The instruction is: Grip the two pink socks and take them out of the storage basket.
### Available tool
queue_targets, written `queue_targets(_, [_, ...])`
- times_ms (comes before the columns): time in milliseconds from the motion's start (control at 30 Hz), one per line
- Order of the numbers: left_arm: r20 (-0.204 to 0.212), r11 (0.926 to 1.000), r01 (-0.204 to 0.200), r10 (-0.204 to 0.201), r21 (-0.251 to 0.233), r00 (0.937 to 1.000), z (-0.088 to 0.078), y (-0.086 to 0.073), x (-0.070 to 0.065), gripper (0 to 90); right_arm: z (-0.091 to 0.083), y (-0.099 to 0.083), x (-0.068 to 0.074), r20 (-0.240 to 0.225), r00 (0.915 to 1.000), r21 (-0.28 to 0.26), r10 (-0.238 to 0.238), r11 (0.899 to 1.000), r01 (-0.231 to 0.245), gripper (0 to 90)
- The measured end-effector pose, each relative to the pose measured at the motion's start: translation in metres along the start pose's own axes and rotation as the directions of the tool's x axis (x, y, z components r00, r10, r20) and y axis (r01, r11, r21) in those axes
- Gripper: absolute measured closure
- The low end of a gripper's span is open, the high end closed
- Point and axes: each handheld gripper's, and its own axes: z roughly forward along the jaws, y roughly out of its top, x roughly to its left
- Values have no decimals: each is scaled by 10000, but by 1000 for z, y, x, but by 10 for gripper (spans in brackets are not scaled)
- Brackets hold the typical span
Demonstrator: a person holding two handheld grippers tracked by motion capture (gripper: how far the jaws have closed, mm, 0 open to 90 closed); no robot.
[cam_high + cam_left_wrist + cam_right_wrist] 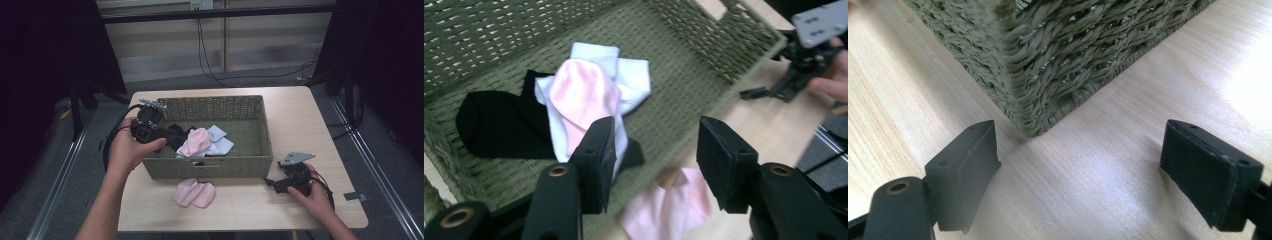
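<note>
Left gripper (pixel 651 165) open over basket (pixel 260 125), right gripper (pixel 1080 175) open; pink sock (pixel 194 192) on desk (pixel 300 120) risks being missed

a recording bay in a lab or test studio: a small light-wood table (pixel 300 125) stands alone on grey carpet (pixel 165 82), flanked by black curtains (pixel 45 45) and metal floor rails (pixel 370 160). cables (pixel 205 55) hang from a wall socket (pixel 201 5) behind a dark crossbar (pixel 215 13). a person's hands hold instrumented grippers over a wicker basket (pixel 215 167) of socks.
</note>
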Motion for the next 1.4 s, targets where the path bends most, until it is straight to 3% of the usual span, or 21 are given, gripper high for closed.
queue_targets(133, [-125, 10000, -39, 39, -36, 9999, 7, 2, 6, 476, 0, 0, 0, -1, 10000, -8, -13, 10000, 13, 147])
queue_targets(233, [-317, 9994, 121, -132, -321, 9994, 16, 5, 11, 467, 0, 0, 0, -1, 10000, -7, -14, 10000, 14, 147])
queue_targets(400, [-452, 9998, 46, -56, -219, 9990, 29, 9, 13, 463, 0, 0, 0, 0, 10000, -5, -8, 10000, 8, 147])
queue_targets(667, [-406, 9998, 139, -144, -116, 9991, 48, 13, 22, 460, 0, 0, 0, -3, 10000, -7, -19, 10000, 19, 148])
queue_targets(733, [-389, 9992, 322, -330, -219, 9987, 54, 14, 23, 460, 0, 0, 0, -7, 10000, -6, -15, 10000, 15, 147])
queue_targets(1067, [-386, 9998, 214, -215, -34, 9990, 80, 22, 28, 456, 0, 0, 0, -7, 10000, -9, -18, 10000, 18, 147])
queue_targets(1400, [-407, 9983, 579, -581, -51, 9975, 102, 30, 35, 453, 0, 0, 0, -40, 10000, -8, -3, 10000, 3, 147])
